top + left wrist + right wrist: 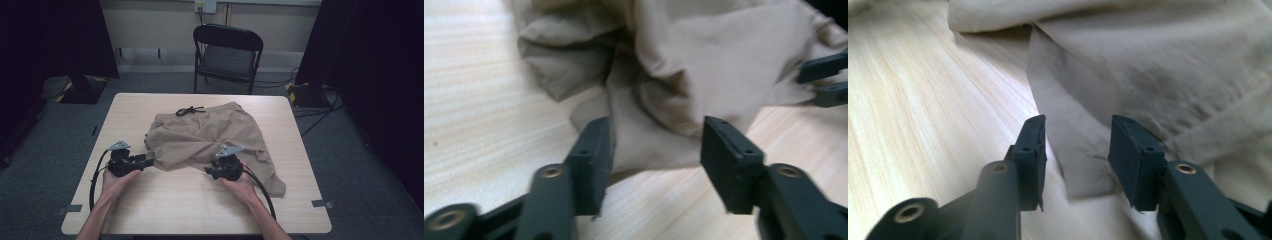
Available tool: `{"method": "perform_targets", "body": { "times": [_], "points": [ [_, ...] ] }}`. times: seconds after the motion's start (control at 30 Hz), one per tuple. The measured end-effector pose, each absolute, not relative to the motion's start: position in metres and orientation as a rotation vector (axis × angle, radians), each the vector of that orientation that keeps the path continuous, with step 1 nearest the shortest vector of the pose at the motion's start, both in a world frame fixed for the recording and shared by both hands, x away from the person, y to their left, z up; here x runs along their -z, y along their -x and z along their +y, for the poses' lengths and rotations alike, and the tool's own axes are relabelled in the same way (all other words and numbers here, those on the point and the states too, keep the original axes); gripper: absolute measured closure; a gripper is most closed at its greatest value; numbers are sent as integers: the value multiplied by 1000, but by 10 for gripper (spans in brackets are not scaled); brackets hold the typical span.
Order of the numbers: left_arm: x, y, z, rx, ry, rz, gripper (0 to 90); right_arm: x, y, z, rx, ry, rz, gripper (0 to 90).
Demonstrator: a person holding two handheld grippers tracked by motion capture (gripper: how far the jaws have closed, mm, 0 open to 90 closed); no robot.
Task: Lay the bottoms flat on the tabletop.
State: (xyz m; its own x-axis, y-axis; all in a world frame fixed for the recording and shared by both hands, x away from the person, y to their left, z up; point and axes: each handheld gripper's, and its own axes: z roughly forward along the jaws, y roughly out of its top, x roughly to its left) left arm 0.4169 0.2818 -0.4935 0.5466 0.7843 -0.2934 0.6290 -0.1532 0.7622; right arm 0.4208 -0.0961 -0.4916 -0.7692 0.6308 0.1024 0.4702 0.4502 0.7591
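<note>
Crumpled tan shorts [210, 137] with a black drawstring [190, 110] lie on the wooden table [165, 210]. My left gripper [149, 161] sits at the cloth's left near edge, pointing right. In the left gripper view its jaws [655, 160] stand apart, and a fold of the shorts [704, 65] lies between them without being pinched. My right gripper [209, 171] rests at the near edge of the shorts, pointing left. Its jaws [1077, 160] are open too, with a thin flap of fabric [1073, 130] lying loose between them. The right gripper's tips [824, 80] show far right in the left gripper view.
A black folding chair [227, 55] stands beyond the far edge of the table. Cables trail from both grippers toward the near edge. Bare tabletop stretches along the near side and the left. Dark curtains hang on both sides of the room.
</note>
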Motion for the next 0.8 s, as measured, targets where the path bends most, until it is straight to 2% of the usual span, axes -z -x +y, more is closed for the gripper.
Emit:
{"method": "perform_targets", "body": {
  "times": [0.1, 0.23, 0.27, 0.3, 0.33, 0.37, 0.4, 0.43, 0.53, 0.63, 0.8],
  "points": [
    [498, -419, 276, -244, -1899, 1171, 388, 492, -417, -97, -1206, -940, 2507, 545],
    [499, -421, 271, -277, -1913, 1160, 386, 498, -411, -102, -1196, -928, 2486, 530],
    [499, -420, 270, -297, -1923, 1157, 419, 499, -411, -103, -1202, -937, 2475, 538],
    [499, -420, 269, -317, -1934, 1154, 478, 499, -411, -104, -1192, -940, 2467, 585],
    [499, -419, 268, -323, -1951, 1148, 514, 499, -411, -104, -1170, -925, 2455, 641],
    [498, -418, 268, -321, -1960, 1138, 607, 499, -411, -104, -1151, -926, 2438, 700],
    [498, -417, 267, -318, -1975, 1130, 652, 498, -411, -105, -1151, -943, 2434, 754],
    [497, -415, 266, -308, -1990, 1122, 728, 498, -412, -106, -1158, -952, 2434, 845],
    [492, -409, 268, -234, -1982, 1063, 818, 496, -409, -109, -1211, -972, 2449, 875],
    [476, -399, 275, -189, -1892, 990, 855, 487, -407, -116, -1268, -980, 2420, 880],
    [449, -398, 293, -183, -1677, 968, 877, 457, -418, -141, -1370, -1029, 2293, 884]
  ]
}}
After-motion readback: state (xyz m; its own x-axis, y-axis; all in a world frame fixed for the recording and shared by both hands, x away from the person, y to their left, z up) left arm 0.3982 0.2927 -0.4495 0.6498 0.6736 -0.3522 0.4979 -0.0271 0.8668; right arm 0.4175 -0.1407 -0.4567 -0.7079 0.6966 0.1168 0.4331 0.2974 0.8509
